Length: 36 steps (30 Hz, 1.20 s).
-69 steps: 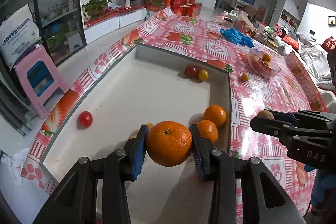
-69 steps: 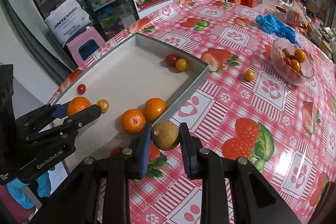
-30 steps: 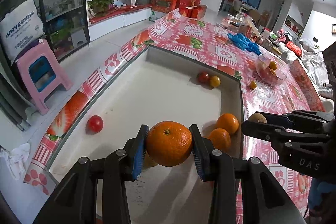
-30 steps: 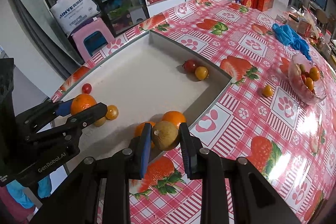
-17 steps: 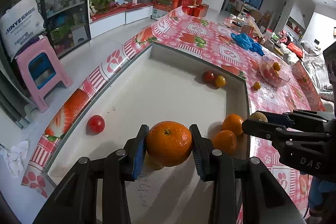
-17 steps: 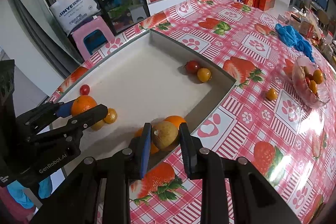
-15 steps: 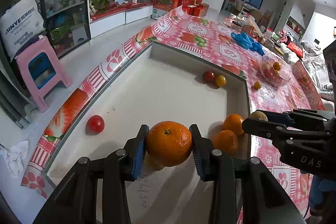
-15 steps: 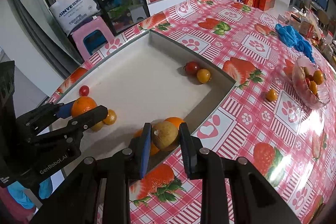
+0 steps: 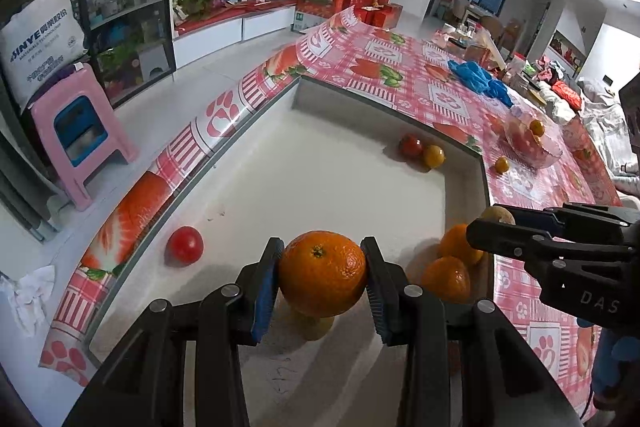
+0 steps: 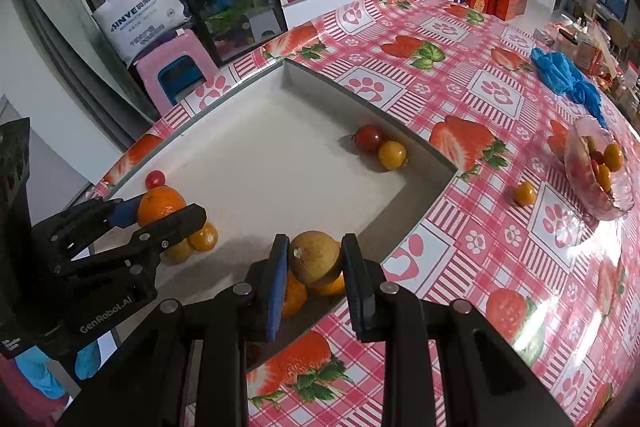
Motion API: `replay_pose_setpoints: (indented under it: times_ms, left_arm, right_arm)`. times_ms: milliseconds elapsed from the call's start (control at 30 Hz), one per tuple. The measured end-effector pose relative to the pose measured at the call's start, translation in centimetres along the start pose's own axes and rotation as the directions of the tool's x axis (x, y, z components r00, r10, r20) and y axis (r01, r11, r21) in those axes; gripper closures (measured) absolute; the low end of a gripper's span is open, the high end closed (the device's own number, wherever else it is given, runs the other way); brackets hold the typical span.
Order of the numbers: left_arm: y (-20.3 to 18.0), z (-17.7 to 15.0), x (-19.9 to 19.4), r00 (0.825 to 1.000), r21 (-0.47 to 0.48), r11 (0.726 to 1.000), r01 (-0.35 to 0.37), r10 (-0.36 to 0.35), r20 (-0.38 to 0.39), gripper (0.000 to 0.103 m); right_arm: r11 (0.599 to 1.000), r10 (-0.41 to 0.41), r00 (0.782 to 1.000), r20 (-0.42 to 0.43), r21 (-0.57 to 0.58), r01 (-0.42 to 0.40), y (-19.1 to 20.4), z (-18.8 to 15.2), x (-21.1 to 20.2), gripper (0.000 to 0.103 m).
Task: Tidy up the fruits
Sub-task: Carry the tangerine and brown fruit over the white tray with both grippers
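Pink strawberry-print tablecloth [image 10: 460, 75] surrounds a white tray [image 9: 304, 187].

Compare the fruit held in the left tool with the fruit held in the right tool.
The orange in the left tool is bright orange with a glossy, pitted peel; the brown fruit in the right tool is dull tan. The orange looks larger and spreads its tool wider than the brown fruit does. Both are round, clamped between blue pads and held above the white tray.
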State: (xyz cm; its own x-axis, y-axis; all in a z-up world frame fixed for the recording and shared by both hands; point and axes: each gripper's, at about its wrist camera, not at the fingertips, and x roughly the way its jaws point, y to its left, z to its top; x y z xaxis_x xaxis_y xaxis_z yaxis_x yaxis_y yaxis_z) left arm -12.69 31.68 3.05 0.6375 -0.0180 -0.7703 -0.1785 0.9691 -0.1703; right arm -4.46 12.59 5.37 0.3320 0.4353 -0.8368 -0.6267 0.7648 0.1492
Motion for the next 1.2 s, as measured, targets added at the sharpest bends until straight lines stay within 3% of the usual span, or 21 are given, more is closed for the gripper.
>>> replay_pose_setpoints:
  times_ms: [1200]
  left_arm:
    - [-0.8,0.3,1.1,0.999,0.034,0.999,-0.033,0.033,-0.026,0.062]
  right_arm:
    - [1.0,0.011,1.0,-0.004,0.0,-0.011,-0.1,0.7,0.6,0.074]
